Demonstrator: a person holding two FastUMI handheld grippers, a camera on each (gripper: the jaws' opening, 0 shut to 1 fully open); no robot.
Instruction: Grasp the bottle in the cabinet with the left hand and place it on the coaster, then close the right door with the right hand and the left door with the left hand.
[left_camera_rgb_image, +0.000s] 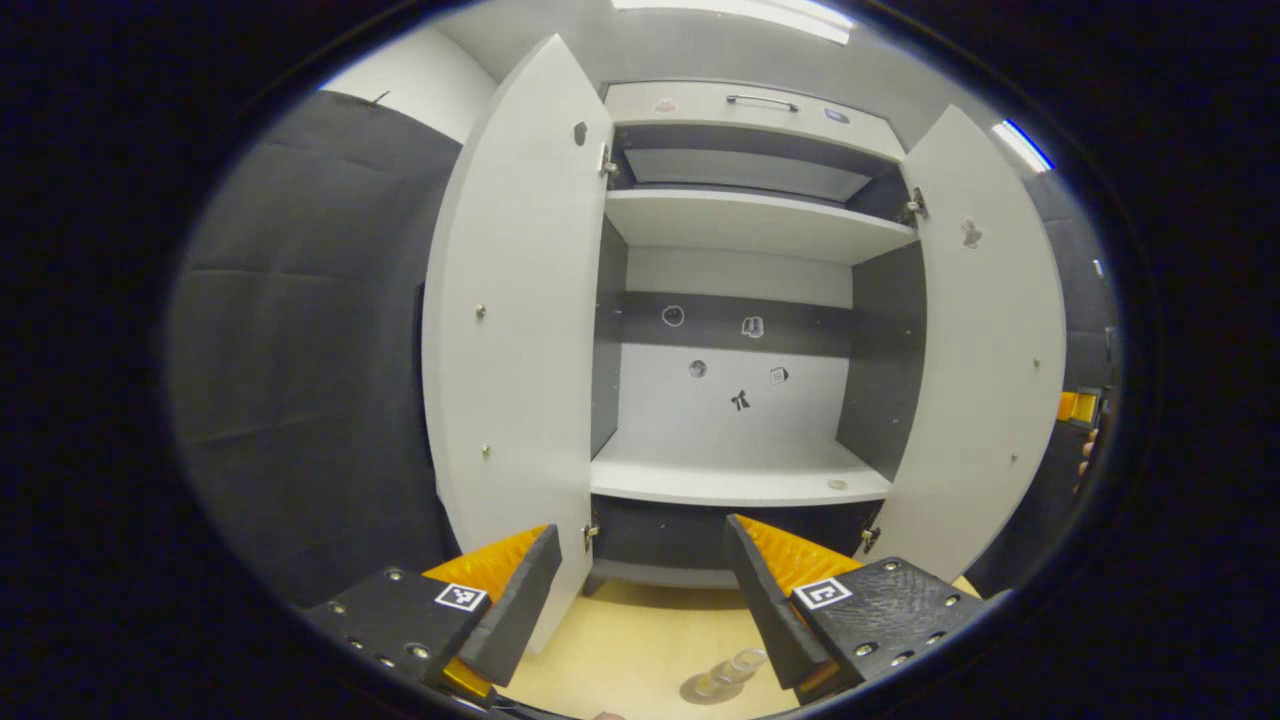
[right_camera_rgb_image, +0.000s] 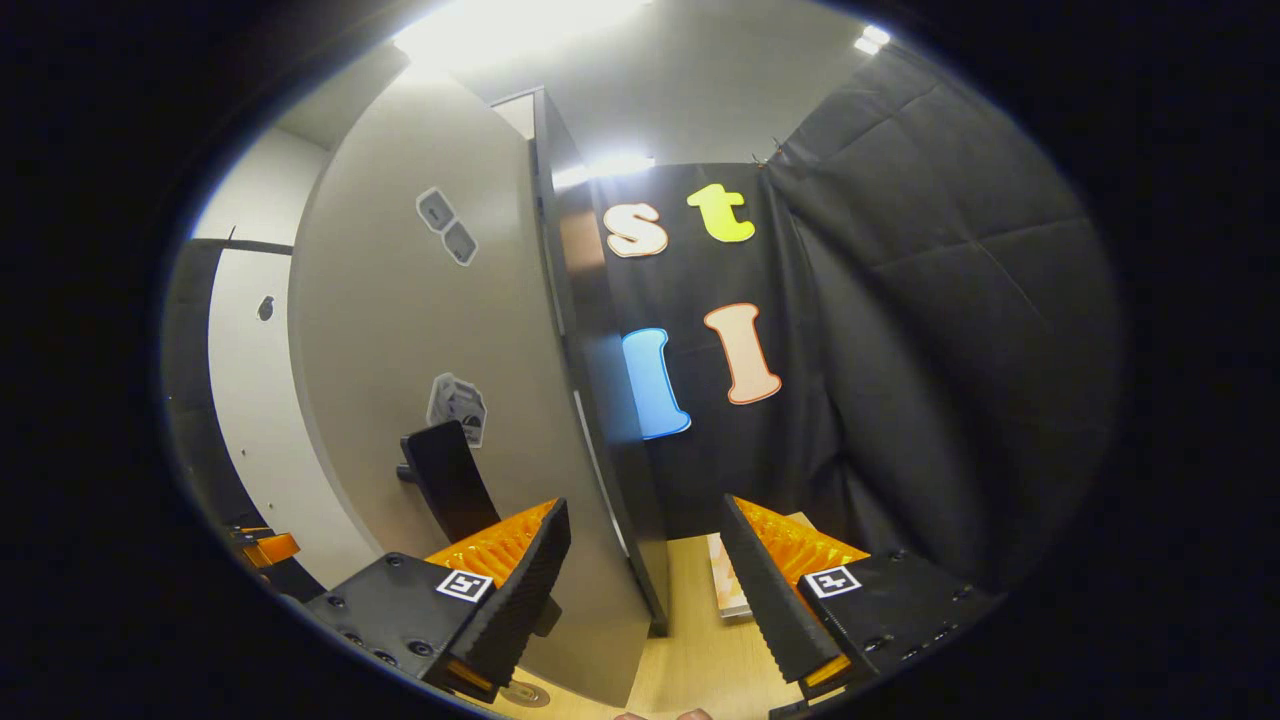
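At bottom centre of the right gripper view, the right gripper (right_camera_rgb_image: 640, 590) gapes, its 2 fingers straddling the right door's (right_camera_rgb_image: 430, 400) edge (handle (right_camera_rgb_image: 445, 480) left). The left gripper (left_camera_rgb_image: 640, 590) is also spread. Bottle (left_camera_rgb_image: 730, 672) apparently rests on the floor by the coaster, lower centre.

Black quilted cloth walls (right_camera_rgb_image: 940, 330) enclose the booth. Ceiling light strips (left_camera_rgb_image: 740, 12) glow at twelve o'clock. A pale wooden worktop (left_camera_rgb_image: 640, 650) lies at six o'clock.
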